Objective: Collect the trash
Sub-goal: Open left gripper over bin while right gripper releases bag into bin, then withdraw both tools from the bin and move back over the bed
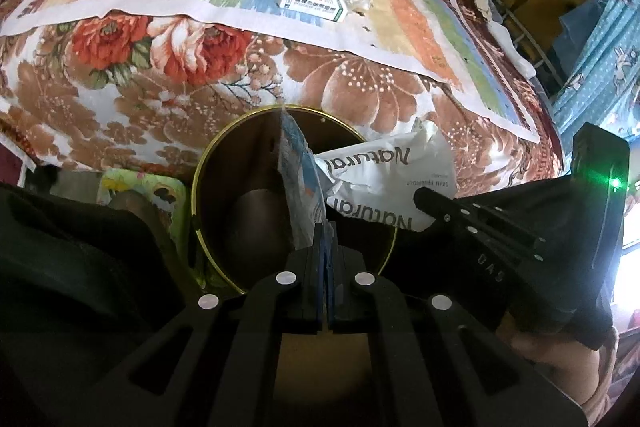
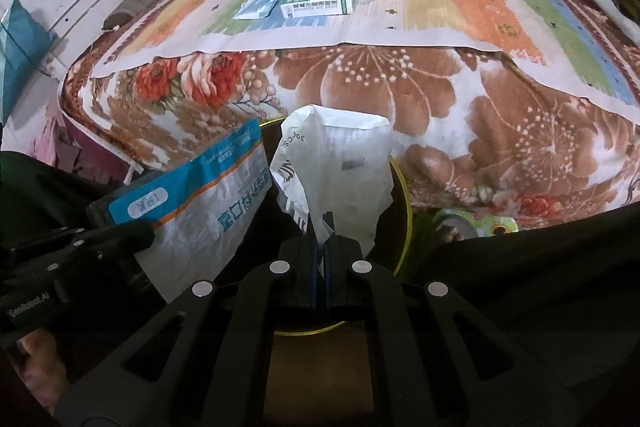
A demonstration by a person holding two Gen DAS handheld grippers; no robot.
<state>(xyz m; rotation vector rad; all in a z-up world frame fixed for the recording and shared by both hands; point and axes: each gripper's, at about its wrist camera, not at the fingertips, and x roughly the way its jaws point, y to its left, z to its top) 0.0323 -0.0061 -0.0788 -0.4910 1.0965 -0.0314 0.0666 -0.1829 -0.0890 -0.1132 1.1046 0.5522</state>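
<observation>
I have the left gripper (image 1: 325, 227) with its jaws clamped on a blue-printed pouch (image 1: 298, 167) at frame centre, over the round bin (image 1: 200, 163). To its right, the right gripper (image 2: 320, 223) pinches a white wrapper (image 2: 340, 163) above the same opening. More trash (image 2: 316, 1) waits on the bed (image 2: 400, 87), top centre. My worry: both pieces are wide and light, so either could catch the rim or drift outside when released.
</observation>
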